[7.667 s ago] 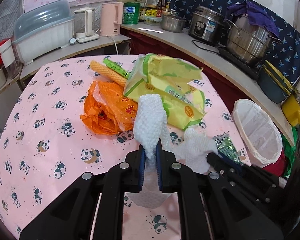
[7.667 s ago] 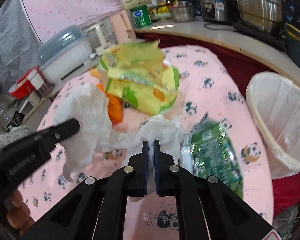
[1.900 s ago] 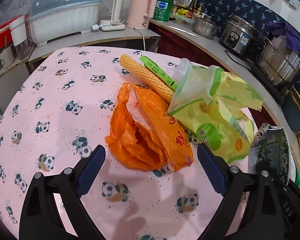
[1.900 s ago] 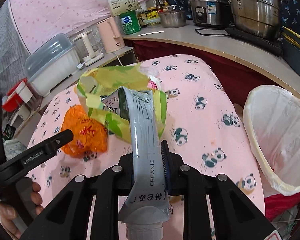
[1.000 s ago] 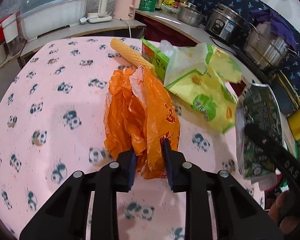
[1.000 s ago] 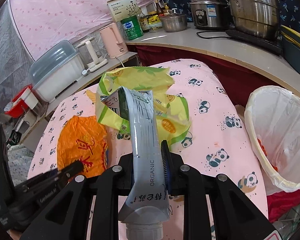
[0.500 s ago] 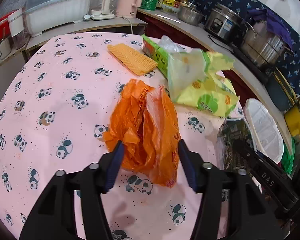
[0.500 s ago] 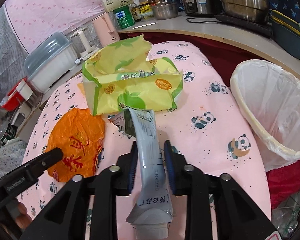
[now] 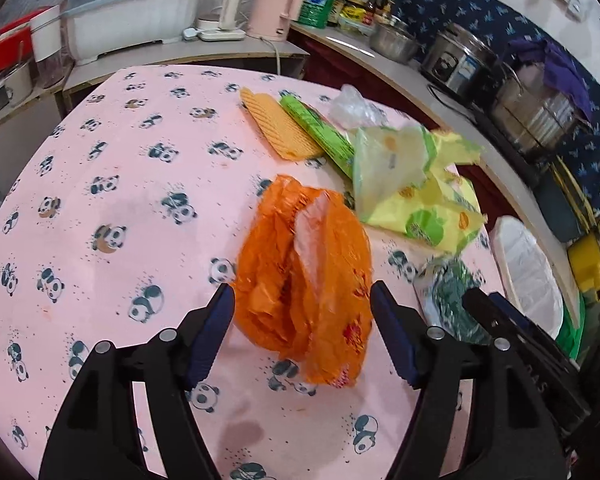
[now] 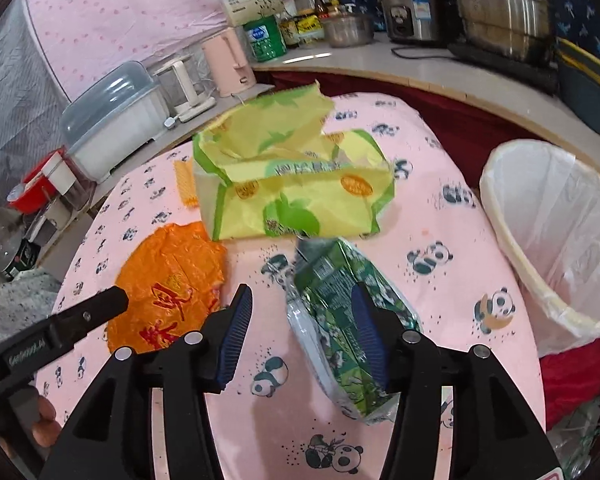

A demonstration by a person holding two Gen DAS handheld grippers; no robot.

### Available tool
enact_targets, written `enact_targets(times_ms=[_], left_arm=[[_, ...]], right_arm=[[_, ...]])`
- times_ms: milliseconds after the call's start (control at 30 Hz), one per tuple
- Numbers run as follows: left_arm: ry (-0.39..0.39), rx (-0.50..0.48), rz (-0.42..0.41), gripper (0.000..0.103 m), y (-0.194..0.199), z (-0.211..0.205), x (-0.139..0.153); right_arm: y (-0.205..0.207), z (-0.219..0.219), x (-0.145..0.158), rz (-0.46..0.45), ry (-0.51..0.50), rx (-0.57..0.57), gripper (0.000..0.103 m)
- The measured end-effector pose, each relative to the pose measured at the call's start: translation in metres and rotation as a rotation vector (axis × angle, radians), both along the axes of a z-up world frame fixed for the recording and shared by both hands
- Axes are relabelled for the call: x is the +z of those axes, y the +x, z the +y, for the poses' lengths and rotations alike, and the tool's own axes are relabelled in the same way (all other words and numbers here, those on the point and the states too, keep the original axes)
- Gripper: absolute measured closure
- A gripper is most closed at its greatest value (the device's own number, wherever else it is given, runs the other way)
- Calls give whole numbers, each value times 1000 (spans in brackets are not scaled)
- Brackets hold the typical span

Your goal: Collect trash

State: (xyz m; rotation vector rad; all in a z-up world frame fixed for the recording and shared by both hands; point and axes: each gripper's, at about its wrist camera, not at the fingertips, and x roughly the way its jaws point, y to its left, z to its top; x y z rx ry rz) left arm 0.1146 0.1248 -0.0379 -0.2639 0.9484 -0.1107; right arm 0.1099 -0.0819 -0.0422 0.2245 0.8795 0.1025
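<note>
A crumpled orange plastic bag (image 9: 308,280) lies on the panda-print tablecloth (image 9: 120,200). My left gripper (image 9: 300,286) straddles it, jaws opening, pads clear of the bag on both sides. In the right wrist view a flattened green carton (image 10: 340,320) lies tipped on the cloth between the opening jaws of my right gripper (image 10: 300,288). It leans by the right finger (image 10: 368,332) and is not pinched. The orange bag (image 10: 168,280) sits left of it, the left gripper's finger (image 10: 80,320) over its edge. A bin with a white liner (image 10: 560,240) stands off the table's right edge.
A torn yellow-green bag (image 9: 420,184) lies behind both items, with a yellow waffle-textured pad (image 9: 278,126), a green box (image 9: 320,132) and clear plastic (image 9: 352,104) further back. A counter with a kettle (image 10: 228,64), rice cooker (image 10: 408,12) and pots curves around the table.
Both grippers went from shut to open. The orange bag dropped out of the left jaws onto the cloth. The green carton slid from the right jaws and tipped over to the right.
</note>
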Motion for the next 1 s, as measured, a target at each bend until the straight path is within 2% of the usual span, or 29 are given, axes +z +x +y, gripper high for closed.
enact_targets(times_ms=[100,267,333,400,533,633,700,733,1000], left_arm=[[15,-27,2,39,-7,-14,-4],[44,-60,9,59,-12,-30,-8],[48,-71,21,76,-12,-35,-10],[57,-81,19,83,-14,-39,-10],[82,-118,-18,88,-22,-53,-3],[90,-149,-33,88,-27,-65,1],[88,-166,-36,89,-29,-72,2],[90,-171,-39,89,-30,-75,2],[102,-173,-32,91,-25,-85,0]], right_arm=[[-3,-8,-3,0,2,-18,53],[-7,-23,-5,6,-14,-51,53],[-8,-32,-11,20,-9,-70,53],[-9,-40,-18,41,-8,-85,53],[-9,-48,-34,90,4,-91,52],[-11,-49,-37,91,28,-86,53],[-11,-47,-35,89,25,-70,61],[-12,-46,-35,89,41,-55,71],[-22,-40,-19,49,48,-26,87]])
